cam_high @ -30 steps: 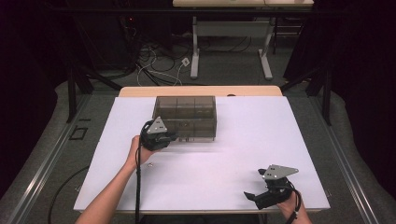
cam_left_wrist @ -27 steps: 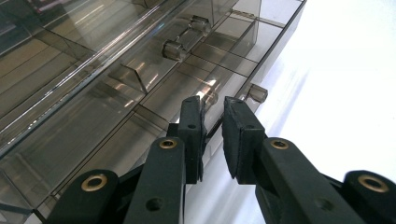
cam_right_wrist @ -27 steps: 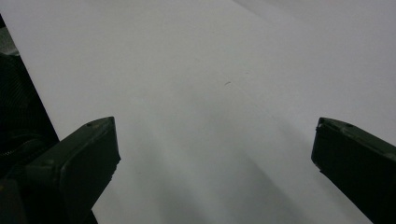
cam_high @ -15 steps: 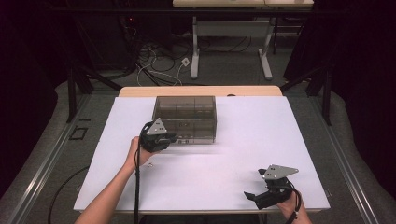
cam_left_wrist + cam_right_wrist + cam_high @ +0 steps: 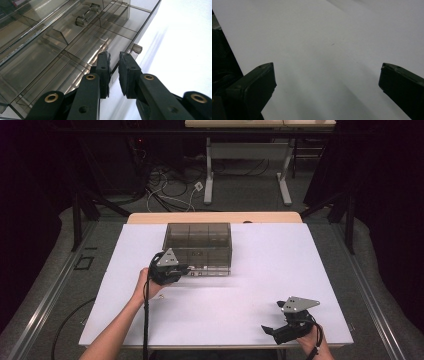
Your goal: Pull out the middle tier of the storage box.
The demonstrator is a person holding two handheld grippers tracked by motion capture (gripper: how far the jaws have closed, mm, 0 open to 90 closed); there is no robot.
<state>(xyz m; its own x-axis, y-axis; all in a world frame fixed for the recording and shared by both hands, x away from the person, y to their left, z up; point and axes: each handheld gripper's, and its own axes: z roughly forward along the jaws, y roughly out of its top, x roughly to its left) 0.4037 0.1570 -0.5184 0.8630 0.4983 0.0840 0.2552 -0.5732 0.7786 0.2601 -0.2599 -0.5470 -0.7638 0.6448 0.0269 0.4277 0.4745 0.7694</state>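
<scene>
Bright white table (image 5: 260,285), very dark all around.

Lit from above, with soft small shadows under the left gripper (image 5: 172,270) and right gripper (image 5: 280,327). Shiny streaks of glare on the smoky clear box (image 5: 50,45) just ahead of the left gripper's jaws. Dim and grey in the right gripper view, with blurry jaws up close and a faint shadow between them. Sharp enough in the high view, a little grainy.
</scene>
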